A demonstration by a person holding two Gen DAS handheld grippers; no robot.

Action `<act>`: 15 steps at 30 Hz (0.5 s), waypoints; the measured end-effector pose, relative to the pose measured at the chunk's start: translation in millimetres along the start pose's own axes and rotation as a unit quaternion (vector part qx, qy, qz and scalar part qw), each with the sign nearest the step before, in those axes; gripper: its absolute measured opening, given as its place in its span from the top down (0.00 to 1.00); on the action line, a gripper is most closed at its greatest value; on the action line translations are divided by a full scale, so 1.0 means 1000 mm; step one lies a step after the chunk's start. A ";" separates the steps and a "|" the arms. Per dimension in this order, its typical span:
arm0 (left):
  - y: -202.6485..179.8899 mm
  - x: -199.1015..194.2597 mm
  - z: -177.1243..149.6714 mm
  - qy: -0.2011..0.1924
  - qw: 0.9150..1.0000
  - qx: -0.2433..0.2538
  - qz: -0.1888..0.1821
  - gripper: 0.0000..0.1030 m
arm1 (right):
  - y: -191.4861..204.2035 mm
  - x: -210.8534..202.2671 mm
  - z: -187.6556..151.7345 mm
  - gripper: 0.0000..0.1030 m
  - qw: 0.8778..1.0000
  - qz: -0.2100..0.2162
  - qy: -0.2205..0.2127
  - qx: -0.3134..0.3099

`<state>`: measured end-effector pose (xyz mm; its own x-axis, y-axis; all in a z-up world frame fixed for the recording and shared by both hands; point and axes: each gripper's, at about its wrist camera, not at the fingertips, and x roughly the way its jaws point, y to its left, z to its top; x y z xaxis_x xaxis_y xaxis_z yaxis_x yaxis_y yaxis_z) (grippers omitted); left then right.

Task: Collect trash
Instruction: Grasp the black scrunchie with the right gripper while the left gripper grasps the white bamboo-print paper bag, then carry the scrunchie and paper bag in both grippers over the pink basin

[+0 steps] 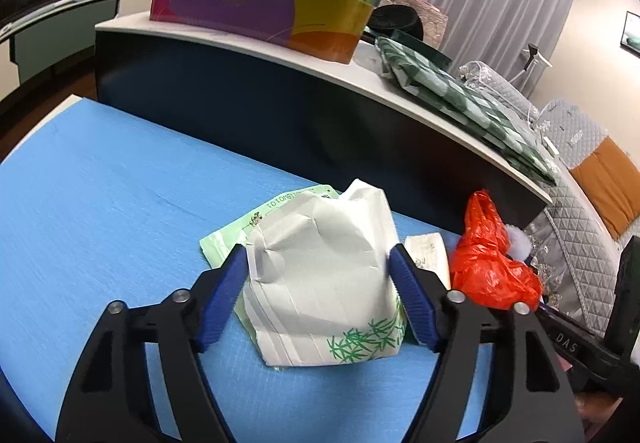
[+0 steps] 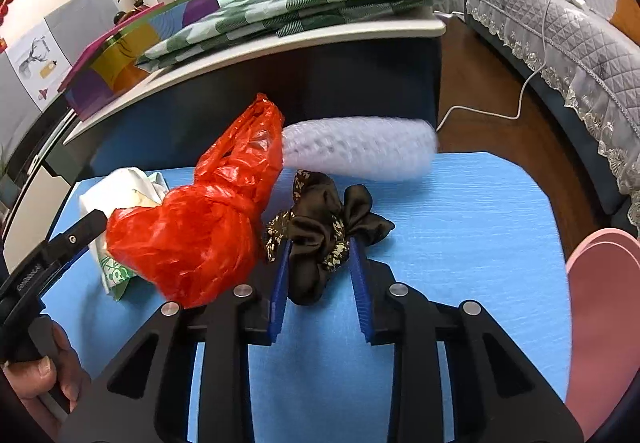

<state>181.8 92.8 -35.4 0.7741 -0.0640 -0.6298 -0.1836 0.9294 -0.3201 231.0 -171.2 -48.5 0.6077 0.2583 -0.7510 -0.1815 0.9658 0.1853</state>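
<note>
The step in hand looks like the pick-up: both grippers are closing in on separate bits of litter on the blue worktop point(image 1: 100, 179).

The left gripper point(image 1: 318, 263) has its jaws spread wide on either side of a crumpled white paper bag point(image 1: 320, 267) printed with green bamboo leaves. The pads sit at the bag's flanks, seemingly just touching but not visibly squeezing it. The bag lies on a pale green wrapper point(image 1: 236, 231), with a small white packet point(image 1: 428, 251) and a red plastic bag point(image 1: 488, 255) just beside it on the right.

The right gripper point(image 2: 318, 255) has its jaws fairly close together around a dark scrunchie point(image 2: 324, 231); the pads flank it and seem to press its folds. A bubble-wrap roll point(image 2: 360, 151) lies behind it.

Next, I judge, the left jaws need to close until the paper crumples firmly, then lift without dragging the wrapper along.

Readable writing is scant: a mirrored code along the wrapper's edge, roughly "1010N…", and "DAS" on the right gripper's body as seen in the left view. The packet's print is too small to read.
</note>
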 end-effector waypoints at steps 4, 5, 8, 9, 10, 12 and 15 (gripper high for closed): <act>-0.002 -0.014 0.001 -0.007 1.000 0.006 -0.001 0.34 | -0.003 -0.016 -0.002 0.71 1.000 0.003 -0.005 0.003; -0.004 -0.019 0.000 -0.010 1.000 0.008 -0.001 0.34 | -0.003 -0.022 -0.003 0.71 1.000 0.003 -0.008 0.002; -0.008 -0.035 -0.002 -0.018 1.000 0.018 -0.001 0.35 | -0.001 -0.036 -0.004 0.71 1.000 0.003 -0.013 -0.002; -0.009 -0.040 -0.003 -0.021 1.000 0.022 -0.001 0.35 | 0.000 -0.044 -0.006 0.71 1.000 0.003 -0.017 -0.006; -0.012 -0.047 -0.003 -0.026 0.999 0.029 0.001 0.35 | 0.001 -0.049 -0.006 0.71 1.000 0.004 -0.020 -0.009; -0.014 -0.058 -0.003 -0.034 0.999 0.036 0.004 0.35 | 0.002 -0.062 -0.008 0.71 0.999 0.002 -0.028 -0.015; -0.018 -0.074 -0.005 -0.045 0.998 0.043 0.005 0.35 | 0.004 -0.084 -0.013 0.71 0.999 0.001 -0.040 -0.021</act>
<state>124.8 79.3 13.6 0.8243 -0.0253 -0.5656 -0.1419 0.9579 -0.2497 169.5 -189.0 7.2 0.6675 0.2627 -0.6967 -0.2142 0.9639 0.1582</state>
